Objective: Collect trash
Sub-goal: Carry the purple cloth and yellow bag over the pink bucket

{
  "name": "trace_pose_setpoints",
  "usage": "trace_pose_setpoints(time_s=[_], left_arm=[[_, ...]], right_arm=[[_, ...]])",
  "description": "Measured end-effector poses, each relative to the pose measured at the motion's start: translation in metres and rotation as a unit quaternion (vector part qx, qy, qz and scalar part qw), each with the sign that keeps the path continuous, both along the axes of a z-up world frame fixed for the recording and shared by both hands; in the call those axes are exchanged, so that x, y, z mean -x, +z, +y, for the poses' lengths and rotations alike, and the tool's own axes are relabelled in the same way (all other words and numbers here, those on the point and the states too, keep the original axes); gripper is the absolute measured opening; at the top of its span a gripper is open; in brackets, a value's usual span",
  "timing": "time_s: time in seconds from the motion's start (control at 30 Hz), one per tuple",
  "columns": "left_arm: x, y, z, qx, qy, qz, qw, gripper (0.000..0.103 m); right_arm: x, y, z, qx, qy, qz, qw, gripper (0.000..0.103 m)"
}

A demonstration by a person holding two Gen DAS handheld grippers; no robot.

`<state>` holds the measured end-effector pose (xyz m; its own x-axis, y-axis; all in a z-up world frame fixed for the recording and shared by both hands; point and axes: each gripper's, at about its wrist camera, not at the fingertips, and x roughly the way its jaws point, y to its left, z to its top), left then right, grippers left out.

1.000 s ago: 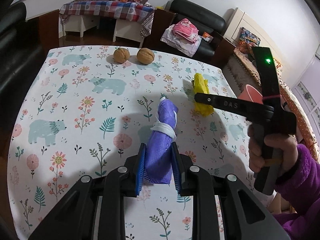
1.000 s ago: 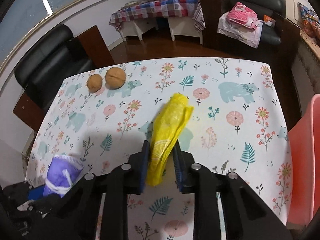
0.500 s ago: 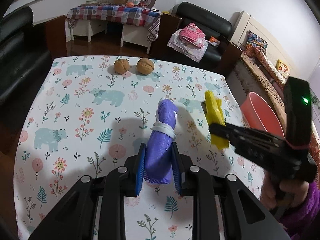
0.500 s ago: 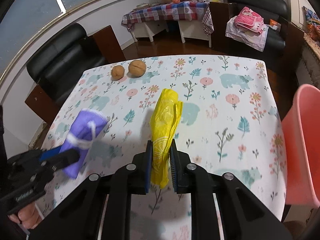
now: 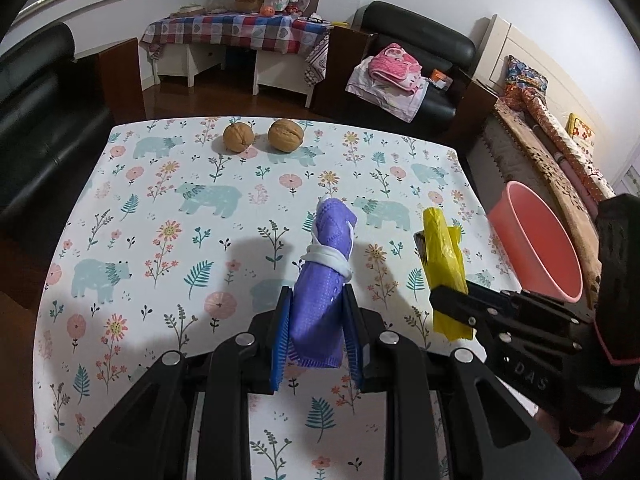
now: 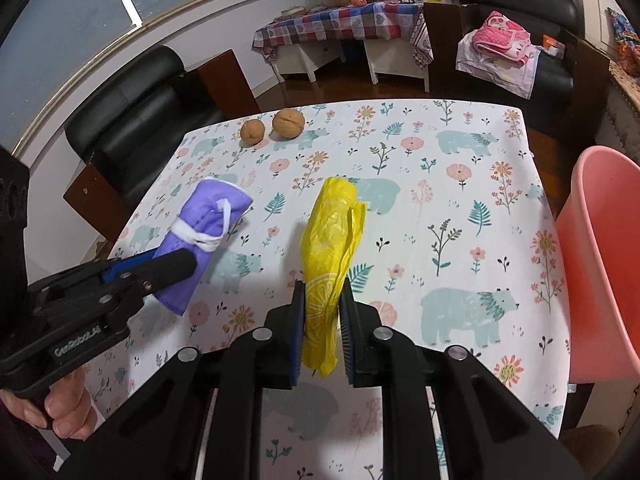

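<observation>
My left gripper (image 5: pixel 317 300) is shut on a rolled purple cloth tied with a white band (image 5: pixel 326 268) and holds it above the table; the roll also shows in the right wrist view (image 6: pixel 200 236). My right gripper (image 6: pixel 322 292) is shut on a crumpled yellow plastic bag (image 6: pixel 330 248), also lifted; the bag shows in the left wrist view (image 5: pixel 446 260). A pink bin (image 5: pixel 534 246) stands off the table's right edge, and its rim shows in the right wrist view (image 6: pixel 596 264).
Two walnuts (image 5: pixel 262 136) lie at the far edge of the floral tablecloth (image 5: pixel 160 220). A black sofa (image 6: pixel 124 120) stands to the left. Beyond the table are a checked-cloth bench (image 5: pixel 236 40) and an armchair with pink clothes (image 5: pixel 394 68).
Both grippers have lifted higher with their loads, and the table looks farther below. The right gripper with the yellow bag has moved nearer the camera and toward the pink bin.
</observation>
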<state>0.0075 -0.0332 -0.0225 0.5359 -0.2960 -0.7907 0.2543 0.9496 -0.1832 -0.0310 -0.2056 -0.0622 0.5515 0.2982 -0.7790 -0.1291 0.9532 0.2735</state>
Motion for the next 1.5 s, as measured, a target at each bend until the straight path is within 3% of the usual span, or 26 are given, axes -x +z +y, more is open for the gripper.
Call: trace_pose_setpoints(time_s=[0.53,1.5], left_arm=[[0.01,0.012,-0.031,-0.027,-0.006,-0.019,0.9995,0.023],[0.031,0.032,-0.111,-0.046,-0.079,-0.054,0.9944,0.023]], right_arm=[[0.028,0.014,-0.022,-0.008,-0.01,-0.02,1.0,0.017],[0.066,0.032,-0.083,-0.014,-0.091,-0.072,0.993,0.017]])
